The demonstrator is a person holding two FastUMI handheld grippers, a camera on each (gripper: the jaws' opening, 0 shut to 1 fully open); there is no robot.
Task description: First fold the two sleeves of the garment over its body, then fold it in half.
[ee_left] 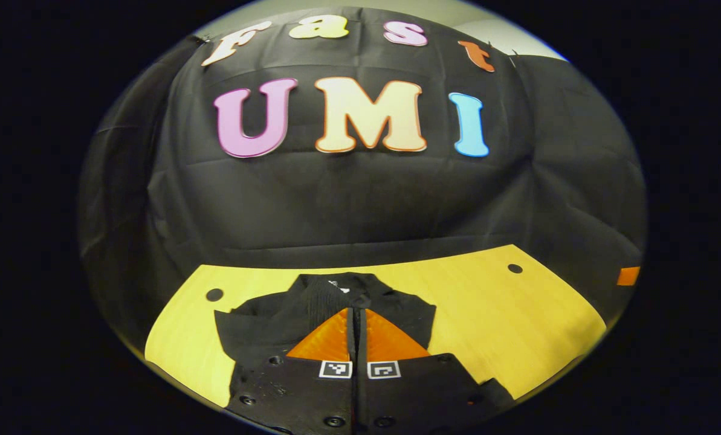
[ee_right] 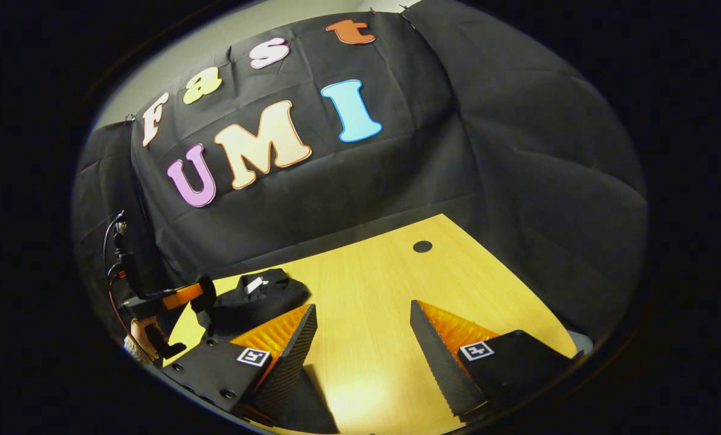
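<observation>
The black garment [ee_left: 257, 329] lies bunched on the yellow table [ee_left: 505, 314], its collar with a white tag at the far side. My left gripper [ee_left: 355, 315] hangs over the middle of the garment, its orange fingers pressed together with their tips in the dark ribbed cloth. The right gripper view has the same garment [ee_right: 257, 297] as a compact mound, and the left gripper [ee_right: 198, 295], held by a hand [ee_right: 142, 335], meets its left edge. My right gripper [ee_right: 363, 314] stands open over bare wood to the right of the garment, nothing between its fingers [ee_right: 287, 356].
The table has round holes near its far corners [ee_left: 515, 268] [ee_left: 214, 295] [ee_right: 422, 246]. Black cloth walls close off the back and sides. Bare wood stretches right of the garment. A cable [ee_right: 113, 241] runs up behind the left gripper.
</observation>
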